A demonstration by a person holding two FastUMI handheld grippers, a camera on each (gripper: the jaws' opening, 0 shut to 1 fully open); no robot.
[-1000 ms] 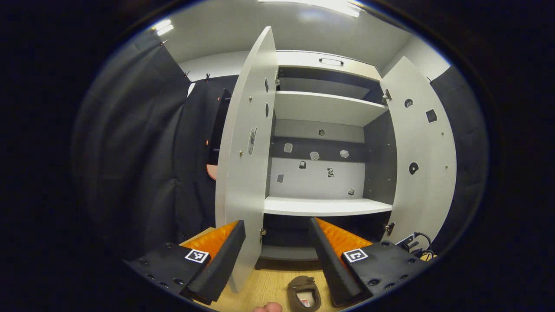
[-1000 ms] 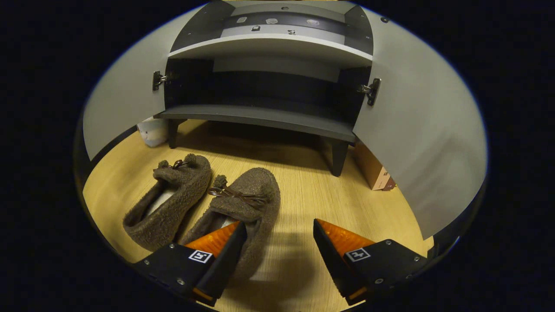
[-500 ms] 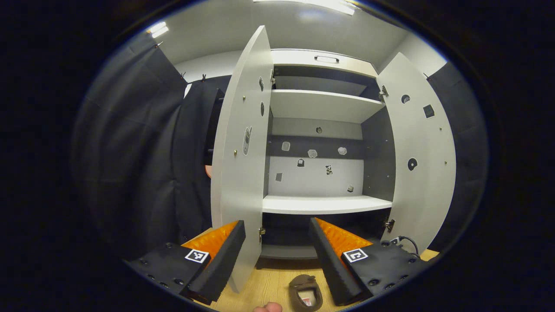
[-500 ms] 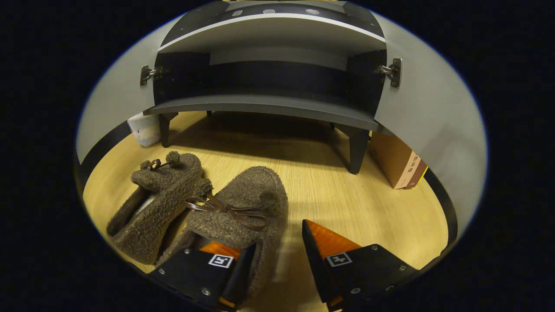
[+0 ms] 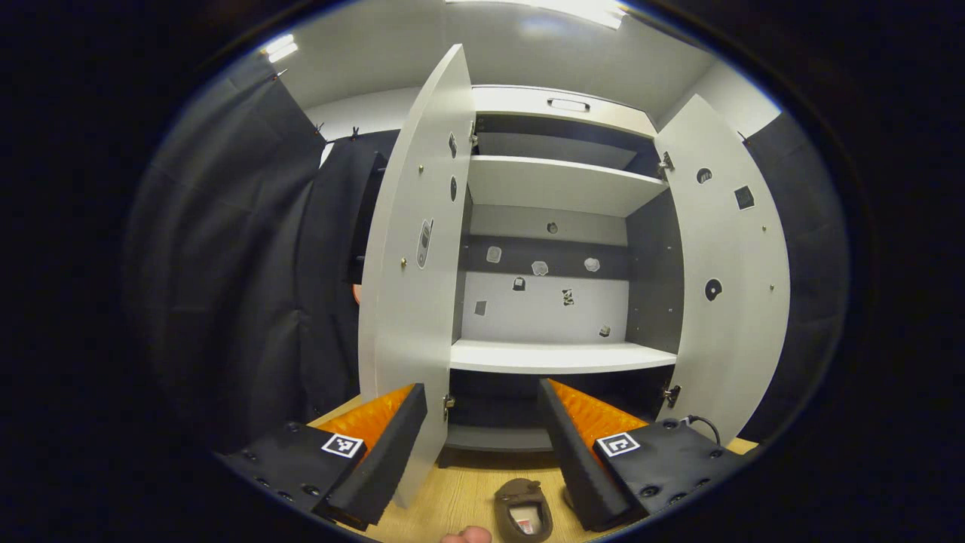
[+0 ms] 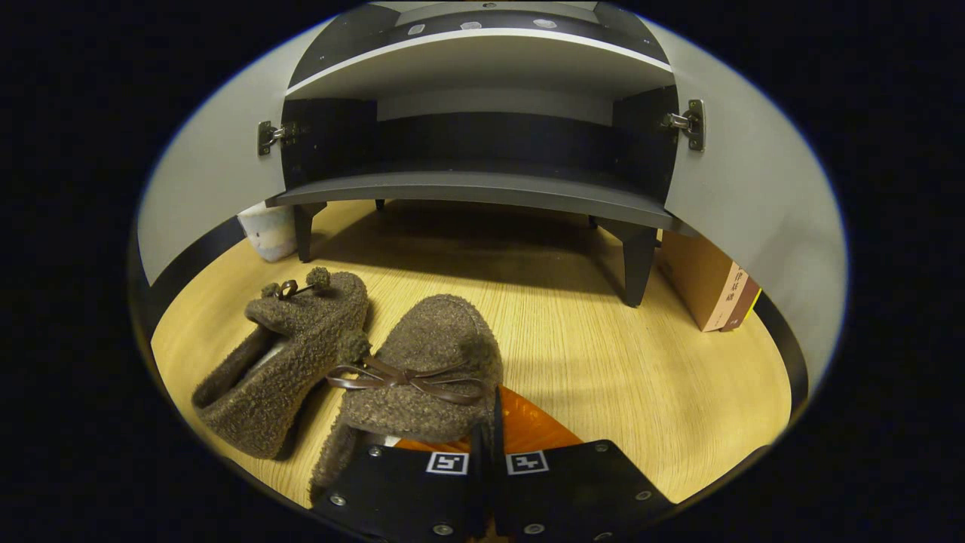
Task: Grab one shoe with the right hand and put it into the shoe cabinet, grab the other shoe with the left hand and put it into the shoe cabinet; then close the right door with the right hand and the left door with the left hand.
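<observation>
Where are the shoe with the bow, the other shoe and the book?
Shoe with the bow [image 6: 445,343], right gripper view, on its fuzzy toe.
Other shoe [image 6: 301,347], right gripper view, on its fuzzy side.
Book [image 6: 697,283], right gripper view, on its brown cover.

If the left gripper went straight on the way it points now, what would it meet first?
Probably nothing near: the left gripper is open and aimed into the open shoe cabinet, at the dark gap under the lower white shelf. The left door stands just beside the left finger; depth is unclear, so it might graze that door's edge.
</observation>
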